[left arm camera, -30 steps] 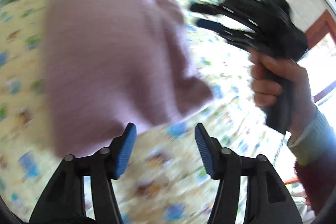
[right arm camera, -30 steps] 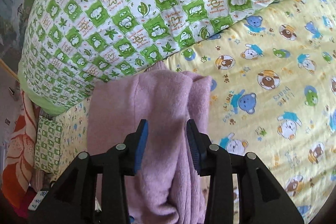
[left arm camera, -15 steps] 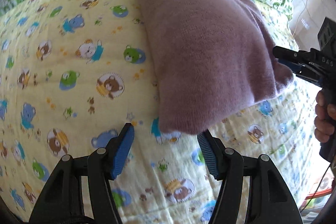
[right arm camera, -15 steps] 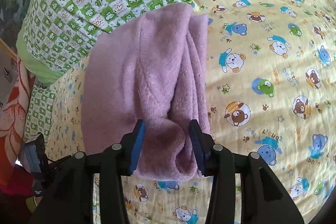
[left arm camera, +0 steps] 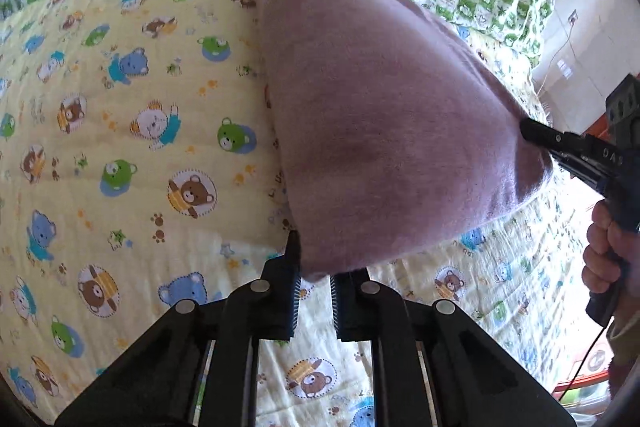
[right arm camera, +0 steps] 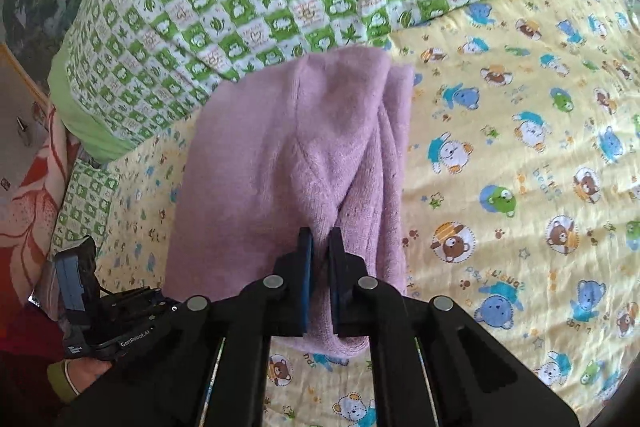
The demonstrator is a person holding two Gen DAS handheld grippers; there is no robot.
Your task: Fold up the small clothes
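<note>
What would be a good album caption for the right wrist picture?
Right gripper pinching the near edge of a folded lilac garment lying on a yellow bear-print quilt.

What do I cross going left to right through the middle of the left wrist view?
Yellow bear-print quilt → pink knit garment → right gripper biting the garment's right corner → the hand holding that gripper.
</note>
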